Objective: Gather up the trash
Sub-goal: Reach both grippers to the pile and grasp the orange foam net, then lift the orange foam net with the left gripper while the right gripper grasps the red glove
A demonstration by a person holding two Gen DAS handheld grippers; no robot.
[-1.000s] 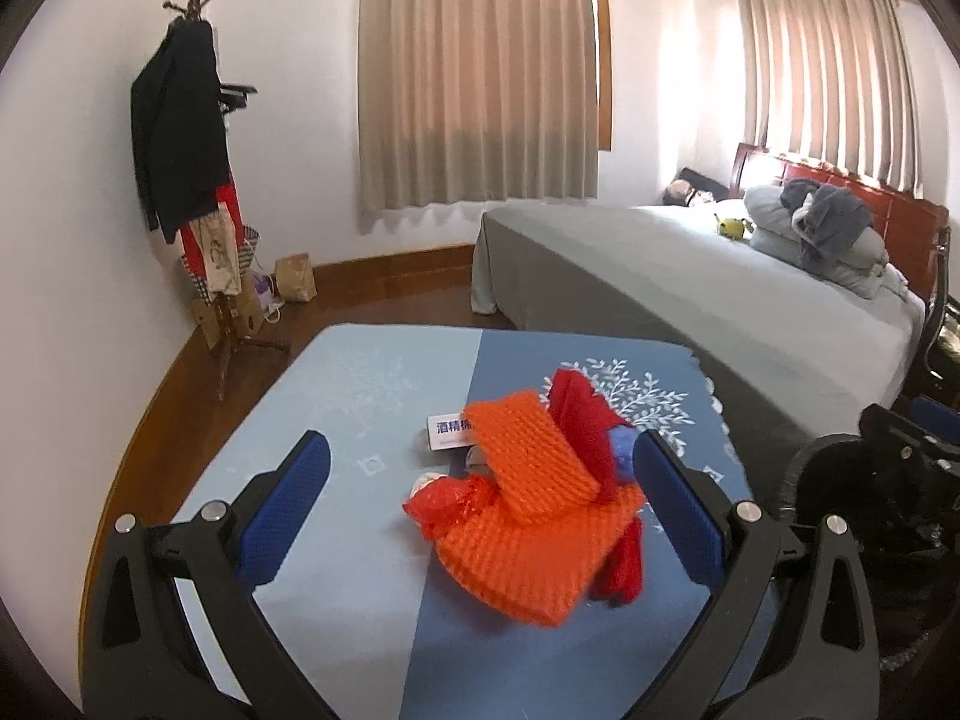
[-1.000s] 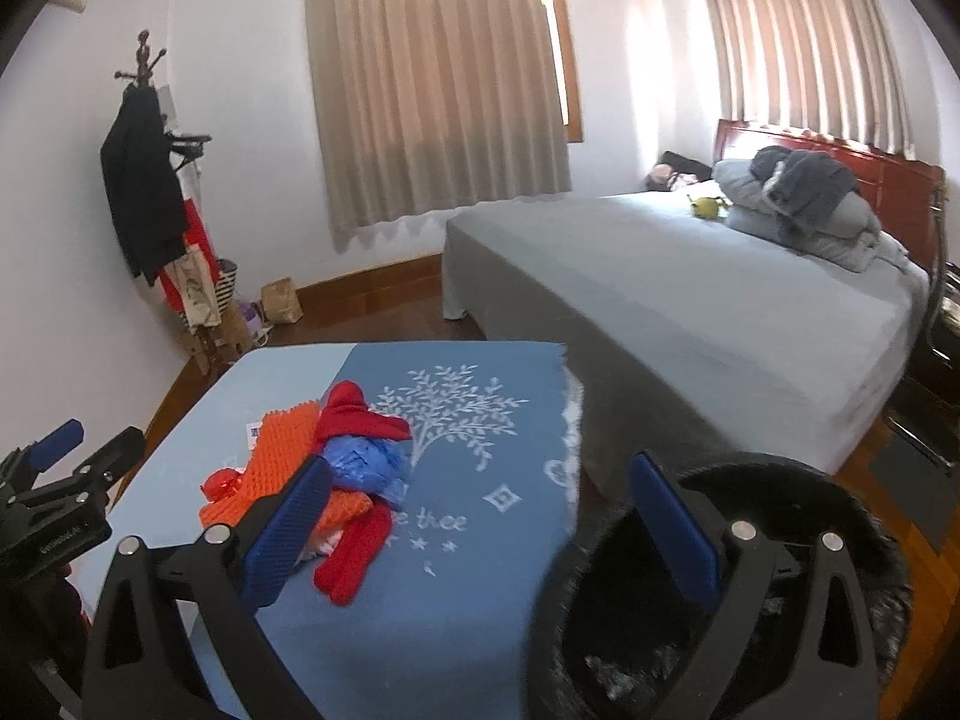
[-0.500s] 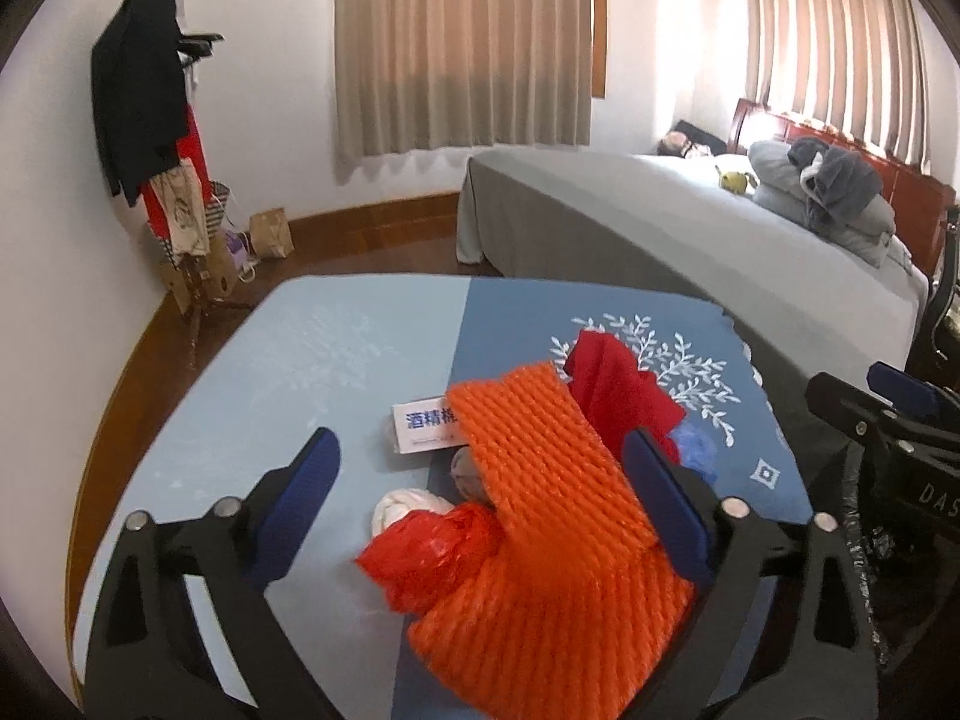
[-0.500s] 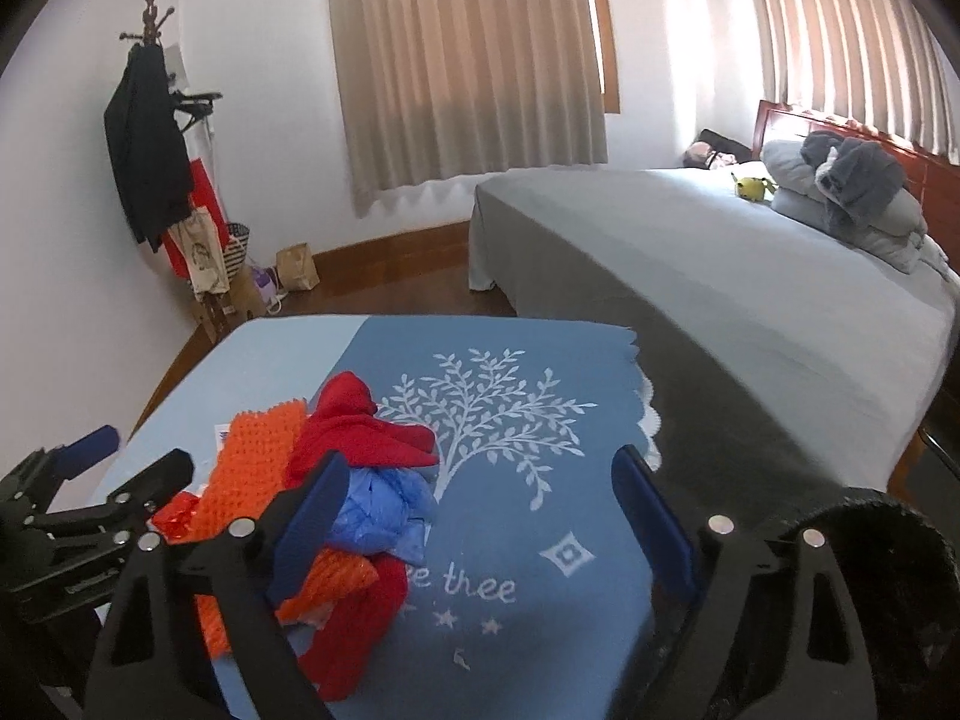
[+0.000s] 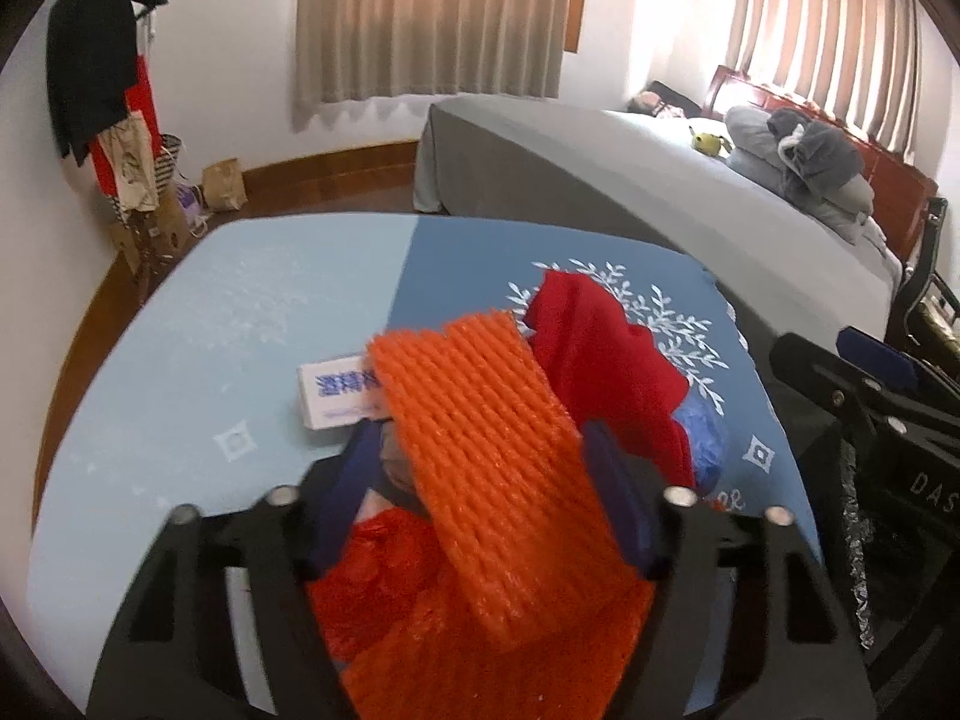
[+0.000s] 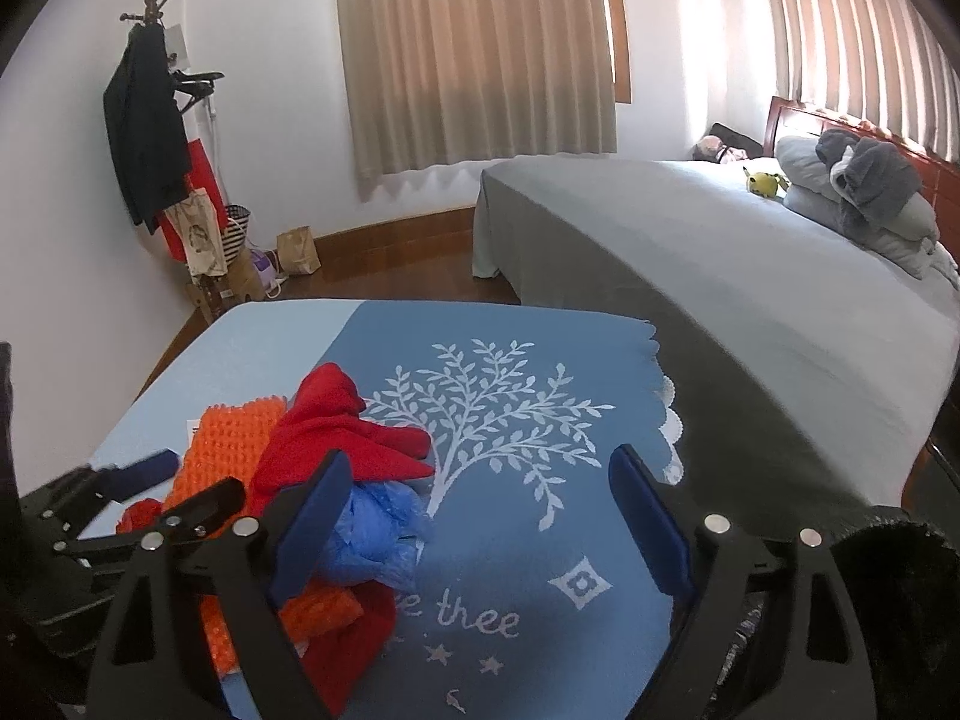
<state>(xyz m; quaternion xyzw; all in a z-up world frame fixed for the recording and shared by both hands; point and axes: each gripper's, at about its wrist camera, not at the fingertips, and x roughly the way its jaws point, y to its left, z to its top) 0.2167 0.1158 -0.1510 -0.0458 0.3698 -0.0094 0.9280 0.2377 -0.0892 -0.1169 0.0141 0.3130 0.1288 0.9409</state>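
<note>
A: Trash pile (image 5: 516, 480) is seen on the blue tablecloth (image 6: 528, 540), left of the white tree print. Orange foam netting (image 5: 480, 438) is draped on top, red cloth (image 5: 600, 348) behind it, crumpled blue plastic (image 6: 378, 534) at the right edge, red plastic bag (image 5: 384, 576) at the near side. A white packet with blue print (image 5: 336, 390) is partly covered by the netting.

B: Left gripper?

A: Left gripper (image 5: 480, 468) is set around the orange netting, one blue pad on each side of the strip. Jaws are closing. Pad contact on the netting cannot be confirmed; edges are blurred.

B: Right gripper?

A: Right gripper (image 6: 480, 516) is held wide apart over bare tablecloth. Nothing is gripped. Its left finger (image 6: 312, 516) is just beside the blue plastic; contact can't be told. Right finger (image 6: 648, 522) is over the cloth near the table's right edge.

B: Bin?

A: A black bin (image 6: 900, 600) is seen at the lower right, beside the table, rim only partly in frame.

B: Surroundings?

A: Grey bed (image 6: 750, 276) beyond the table, pillows and a yellow toy at the headboard. Coat rack (image 6: 150, 120) with dark clothes at the left wall. Curtains are drawn.
</note>
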